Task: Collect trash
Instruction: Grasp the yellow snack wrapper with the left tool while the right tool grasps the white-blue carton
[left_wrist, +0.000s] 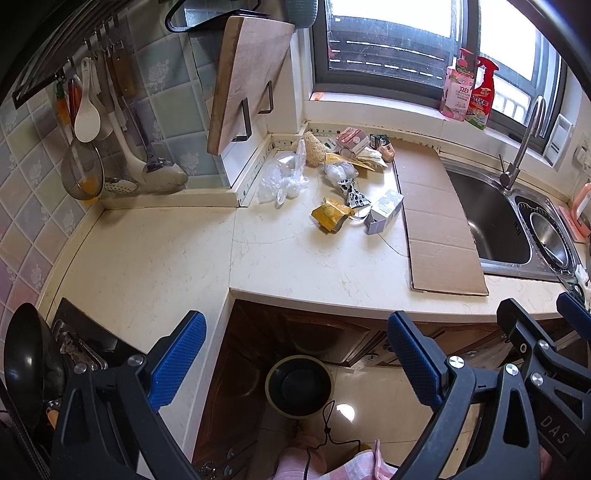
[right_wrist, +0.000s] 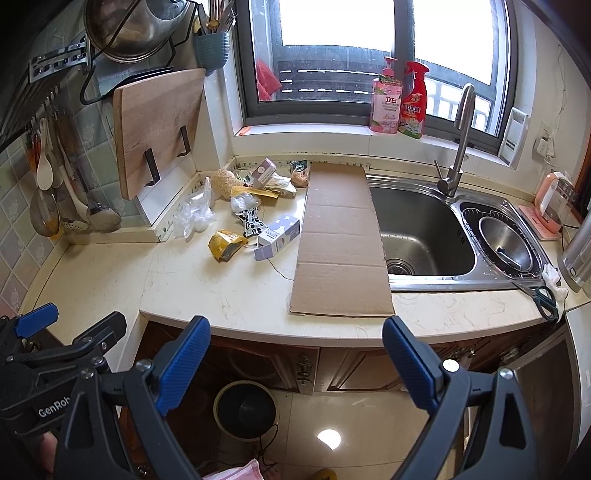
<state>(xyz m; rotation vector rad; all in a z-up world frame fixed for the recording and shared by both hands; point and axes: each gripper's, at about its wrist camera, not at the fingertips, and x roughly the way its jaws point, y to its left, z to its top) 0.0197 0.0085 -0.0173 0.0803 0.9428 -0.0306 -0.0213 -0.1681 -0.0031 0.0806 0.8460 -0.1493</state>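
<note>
I take the flat cardboard sheet (right_wrist: 341, 243) on the counter (right_wrist: 221, 291) as my landmark. Far to its left, the ladles and strainer (right_wrist: 44, 218) hang on the tiled wall, and a wooden cutting board (right_wrist: 157, 129) leans in the corner. Just left of the cardboard lies the trash: a crumpled clear plastic bag (right_wrist: 194, 216), a yellow wrapper (right_wrist: 225, 245), a pale purple carton (right_wrist: 277, 236) almost touching the cardboard's edge, and more wrappers and small cartons (right_wrist: 264, 173) heaped behind them toward the window. My left gripper (left_wrist: 295, 362) hangs wide open and empty off the counter's front edge, left of the cardboard. Below it a dark round bin (left_wrist: 299, 386) stands on the floor. My right gripper (right_wrist: 295, 360) is also spread wide, holding nothing, in front of the cardboard. Right of the cardboard sits the steel sink (right_wrist: 424, 236).
</note>
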